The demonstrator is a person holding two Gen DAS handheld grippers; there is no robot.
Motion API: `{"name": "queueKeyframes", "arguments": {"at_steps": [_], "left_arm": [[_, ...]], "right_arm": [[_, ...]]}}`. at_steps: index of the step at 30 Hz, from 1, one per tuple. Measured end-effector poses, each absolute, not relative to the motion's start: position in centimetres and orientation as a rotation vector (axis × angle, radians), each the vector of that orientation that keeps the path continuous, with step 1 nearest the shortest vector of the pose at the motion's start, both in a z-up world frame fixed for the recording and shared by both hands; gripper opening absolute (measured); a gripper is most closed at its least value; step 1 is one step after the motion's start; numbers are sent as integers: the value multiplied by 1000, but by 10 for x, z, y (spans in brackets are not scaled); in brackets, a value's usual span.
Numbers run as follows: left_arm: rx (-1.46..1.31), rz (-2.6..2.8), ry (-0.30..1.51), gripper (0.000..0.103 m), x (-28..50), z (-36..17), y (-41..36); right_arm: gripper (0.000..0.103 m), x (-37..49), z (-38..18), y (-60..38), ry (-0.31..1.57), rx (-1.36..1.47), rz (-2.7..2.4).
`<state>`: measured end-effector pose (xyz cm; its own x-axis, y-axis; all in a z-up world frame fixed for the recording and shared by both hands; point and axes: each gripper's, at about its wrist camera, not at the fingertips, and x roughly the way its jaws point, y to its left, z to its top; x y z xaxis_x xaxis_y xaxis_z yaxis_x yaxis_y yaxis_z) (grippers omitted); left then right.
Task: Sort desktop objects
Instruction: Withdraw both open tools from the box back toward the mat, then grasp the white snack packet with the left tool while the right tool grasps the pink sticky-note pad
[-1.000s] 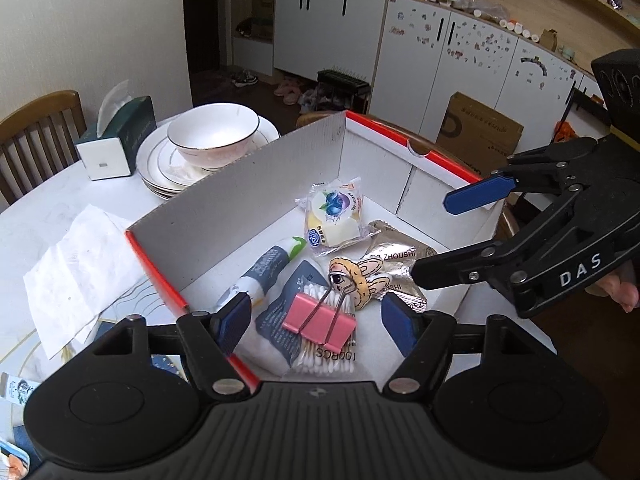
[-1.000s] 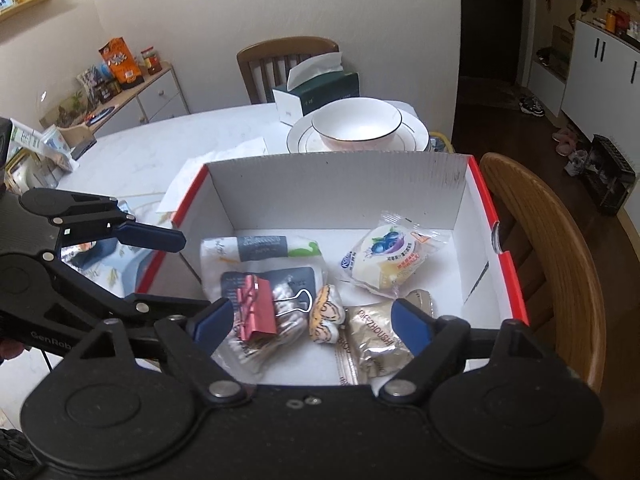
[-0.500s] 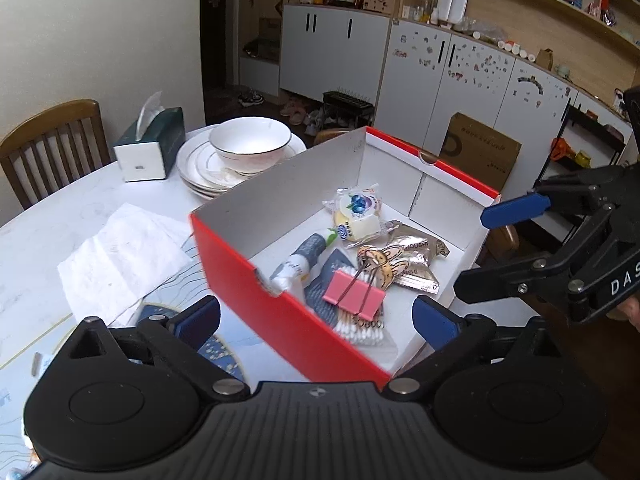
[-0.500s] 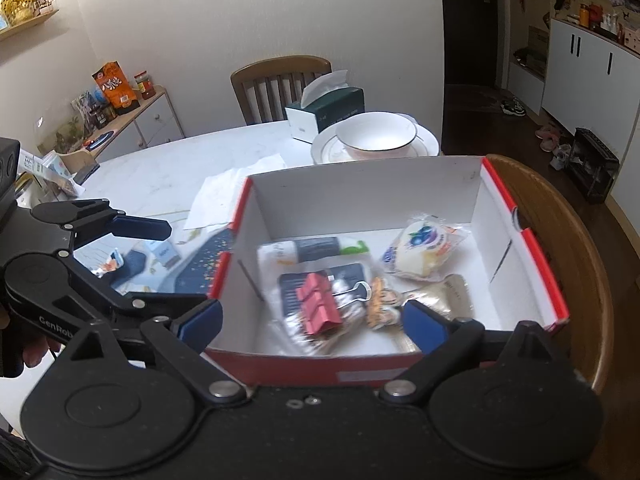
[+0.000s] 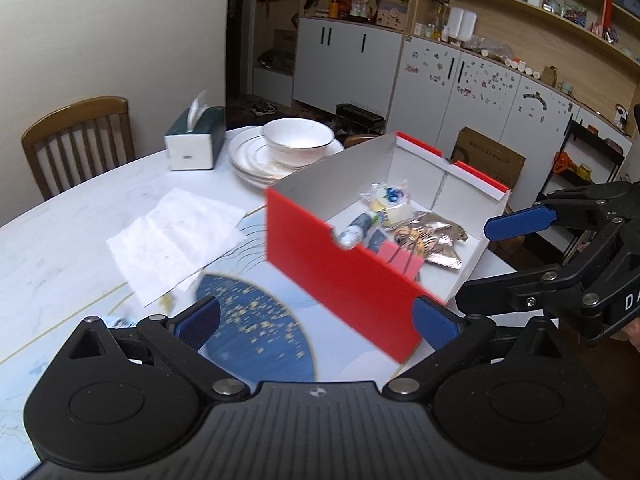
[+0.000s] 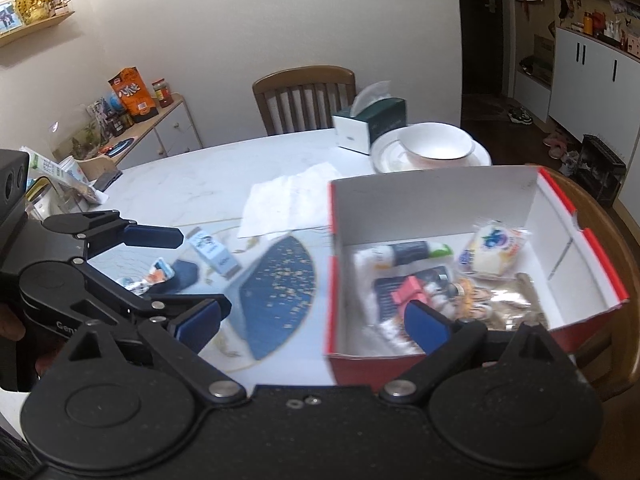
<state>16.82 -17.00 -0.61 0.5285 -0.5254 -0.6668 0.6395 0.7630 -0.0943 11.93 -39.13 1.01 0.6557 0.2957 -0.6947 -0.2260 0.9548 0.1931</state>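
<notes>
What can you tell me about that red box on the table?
The red box is an open, lidless cardboard carton, red outside and white inside, with a small notch in its end walls. It sits upright on the white table, near its edge. Inside lie a pink binder clip, a tube, a blueberry snack pack and foil packets. Neither gripper appears to touch it.
</notes>
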Motion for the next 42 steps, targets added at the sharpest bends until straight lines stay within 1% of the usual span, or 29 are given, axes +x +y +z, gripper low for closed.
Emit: {"name": "queueKeyframes", "arguments": {"at_steps": [11,23,42], "left_arm": [[135,-628,754,103,172,-16,-95],[127,-517,776,103,196,-30,-29],[189,-484,900,103,247,-84,7]], "right_arm": [[98,117,7,-324,815,79,332],[98,116,-2,-258,821,56,409],[98,130,-62,-176,948,-56,490]]}}
